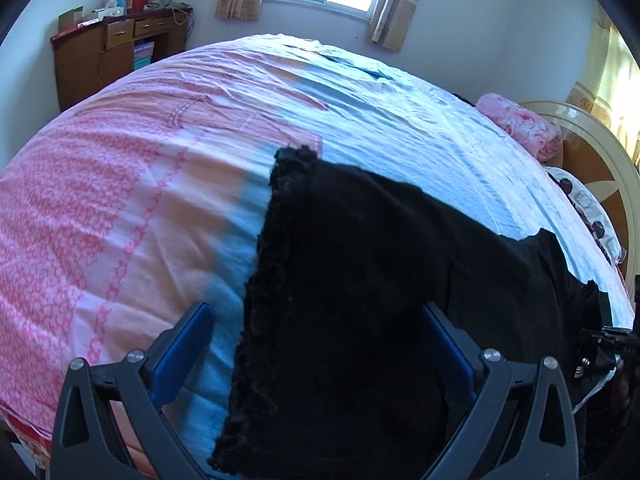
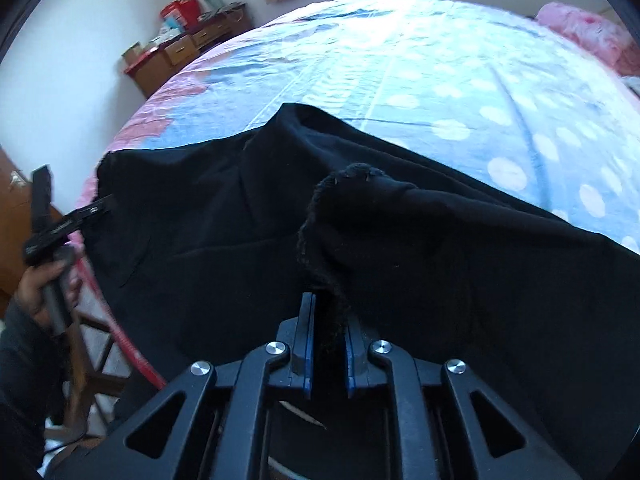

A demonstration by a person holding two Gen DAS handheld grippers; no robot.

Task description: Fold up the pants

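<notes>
Lying across the near edge of the bed (image 1: 160,184), the black pants (image 1: 360,272) are spread roughly flat, part draped toward the side, with a fleecy edge showing on the left. The right gripper (image 2: 326,320) has its blue fingers nearly together on a bunched, fuzzy fold of the pants, so it has a firm pinch of cloth. The left gripper (image 1: 316,344) stands wide apart, one finger (image 1: 184,344) bare over the sheet and the other half hidden under the black fabric; it grips nothing that I can see. In the right wrist view a hand (image 2: 48,280) holds that left gripper just at the pants' far corner.

I judge the fold to be in its early part: one side is held and the other awaits a grasp. Next, the left gripper likely needs to close on its edge, so both can lift and carry the cloth over evenly.
</notes>
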